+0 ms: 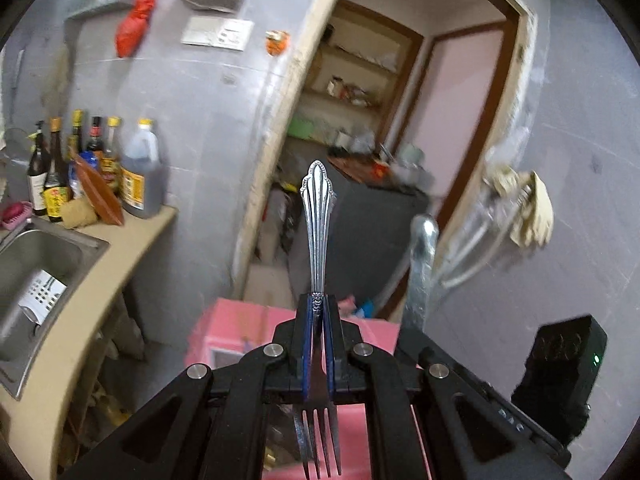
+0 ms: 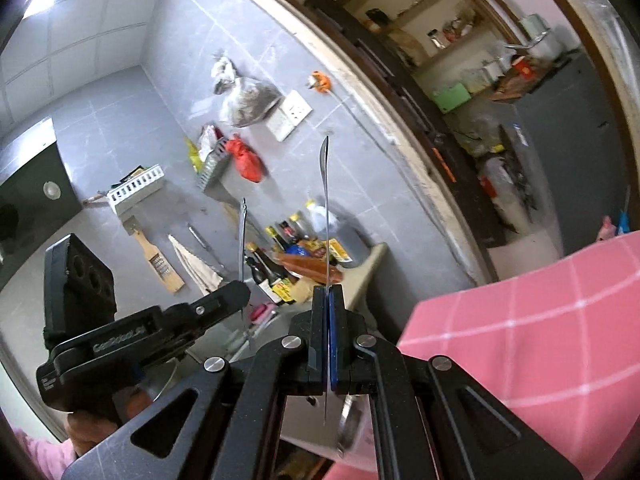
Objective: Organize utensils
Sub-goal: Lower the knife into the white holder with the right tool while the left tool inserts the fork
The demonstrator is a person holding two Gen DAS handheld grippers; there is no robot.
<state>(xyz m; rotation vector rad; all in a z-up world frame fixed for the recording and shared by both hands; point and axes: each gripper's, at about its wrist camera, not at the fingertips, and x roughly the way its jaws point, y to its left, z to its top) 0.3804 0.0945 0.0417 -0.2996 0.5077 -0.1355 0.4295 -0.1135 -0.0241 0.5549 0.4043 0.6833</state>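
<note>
Above the bench (image 1: 132, 228), fork (image 1: 318, 216) pinched at its neck in left gripper (image 1: 318, 312), seemingly a spoon (image 2: 326, 200) edge-on in right gripper (image 2: 328, 300), jaws clamped for carrying.

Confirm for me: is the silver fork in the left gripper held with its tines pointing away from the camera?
No, the silver fork points its ornate handle away; its tines sit near the camera.

Grey tiled kitchen with an open doorway

The doorway (image 1: 384, 128) has a wooden frame; left of it is the grey tiled wall (image 1: 200, 120), a wall socket (image 1: 218, 32), and lower a beige table (image 1: 120, 248) with a steel sink (image 1: 36, 264).
</note>
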